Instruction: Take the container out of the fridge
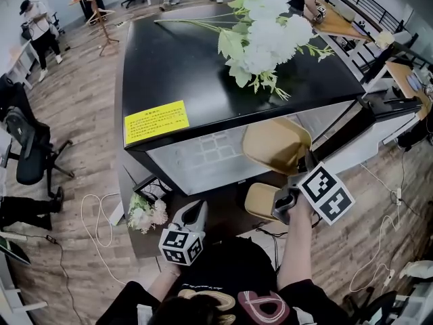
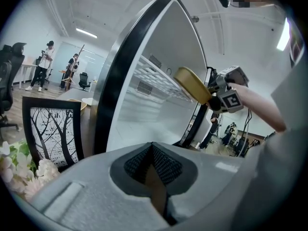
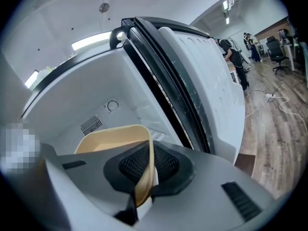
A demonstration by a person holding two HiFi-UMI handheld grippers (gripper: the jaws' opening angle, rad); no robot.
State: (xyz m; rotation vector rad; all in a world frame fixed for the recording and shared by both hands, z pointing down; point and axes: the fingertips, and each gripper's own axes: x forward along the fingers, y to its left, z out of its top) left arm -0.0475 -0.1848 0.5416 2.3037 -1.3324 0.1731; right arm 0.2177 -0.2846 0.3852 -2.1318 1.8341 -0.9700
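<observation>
Container: the tan container (image 1: 274,144) was at the open front of the fridge (image 1: 203,59), below the front edge of its black top and toward the door-side corner.
Grip: the right gripper (image 3: 144,170) pinched the container's near wall between its pads.
Hidden on the container: its underside and contents did not show. The right gripper's body cut off its near end in the right gripper view.
Unclear: no view settled whether the container touched the wire shelf (image 2: 154,78).
Left gripper: the left gripper (image 2: 153,165) had its pads pressed together with nothing between them. It was low at the person's left, apart from the fridge.
Head view only: flowers (image 1: 267,32) lay on the fridge top by its far right edge, and a yellow sticker (image 1: 156,121) sat at the front left corner. The fridge interior was mostly hidden under the top.
Left gripper view only: it showed the container from the side, tilted, at the shelf's front edge.
Right gripper view only: it showed the vent and the round fitting on the fridge's back wall, and the inner face of the door (image 3: 202,66).
Hard to make out: a second tan rounded thing (image 1: 260,200) sat below the container, and what it was could not be told.
</observation>
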